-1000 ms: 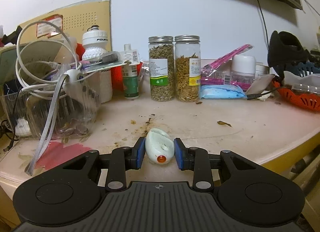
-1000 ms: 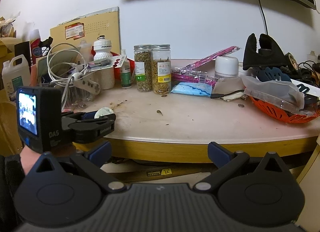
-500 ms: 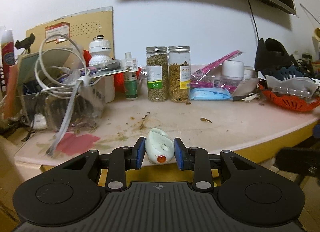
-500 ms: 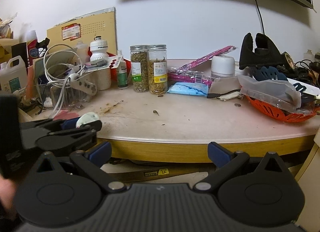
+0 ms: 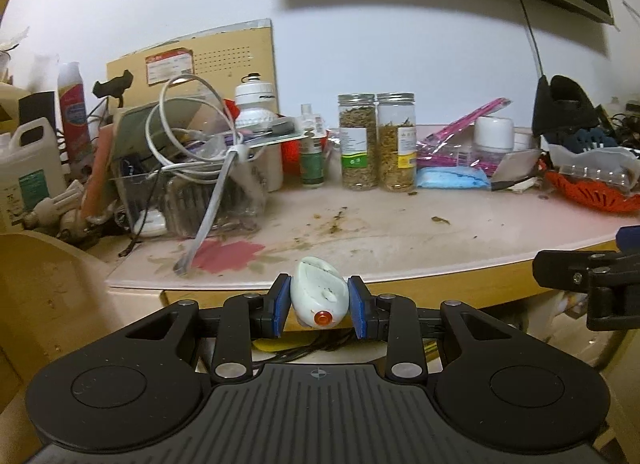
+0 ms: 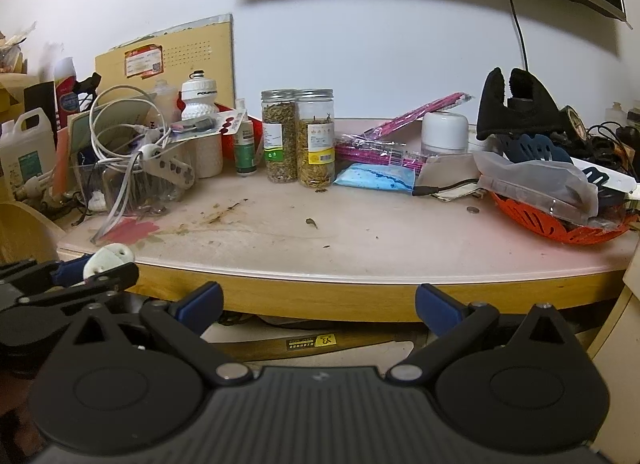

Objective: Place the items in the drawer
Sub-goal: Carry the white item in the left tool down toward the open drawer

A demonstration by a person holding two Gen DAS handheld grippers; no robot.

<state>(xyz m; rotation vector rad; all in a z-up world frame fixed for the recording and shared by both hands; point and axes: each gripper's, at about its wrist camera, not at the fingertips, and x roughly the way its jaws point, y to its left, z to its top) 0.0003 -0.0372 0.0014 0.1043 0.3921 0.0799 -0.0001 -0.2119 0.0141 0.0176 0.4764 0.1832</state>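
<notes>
Our left hand-held gripper [image 5: 319, 306] is clenched on a small white plug-like device with an orange button [image 5: 319, 298], both blue pads [image 5: 281, 306] pressing its sides. A second ago it sat over the surface [image 5: 440, 240]; now we have drawn it back past the near edge, so it hangs in the air in front, clear of the clutter. That suggests lifting is done and the carry to the drawer, which we cannot see, comes next. Our right hand-held gripper [image 6: 318, 304] waits released and empty, well to the right.
</notes>
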